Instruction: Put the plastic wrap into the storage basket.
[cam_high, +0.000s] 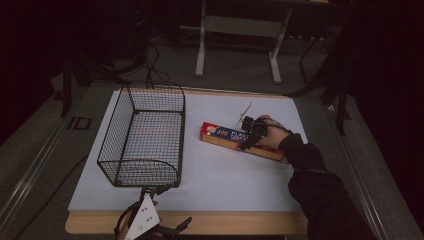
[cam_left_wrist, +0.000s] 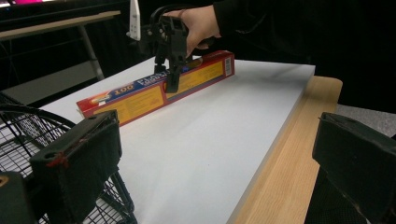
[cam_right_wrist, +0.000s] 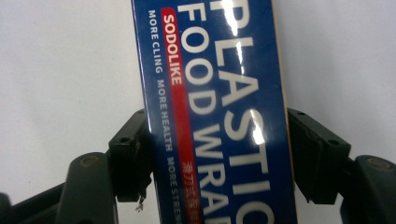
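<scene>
We see a long box of plastic food wrap (cam_high: 242, 141) lying flat on the white worktop (cam_high: 225, 175), set at a slant just to the right of a wire basket (cam_high: 142, 137) and apart from it. Our right claw (cam_high: 248, 135) straddles the box near its middle from above; in the right gripper view its two black pads (cam_right_wrist: 133, 156) sit against the long sides of the box, so we judge it closed on the box across its narrow width, the grip a long, light carton wants so it lifts level. Our left claw (cam_high: 167, 189) waits at the near edge, just before the basket's near end, jaws wide apart with nothing between them, probably ready to steady the basket. The basket looks bare inside, its open top a likely home for the box. The white sheet covers a pale wood top whose edge shows along the near side. Beyond, the room is dim: grey floor, cables, and the legs of another table (cam_high: 240, 45).
</scene>
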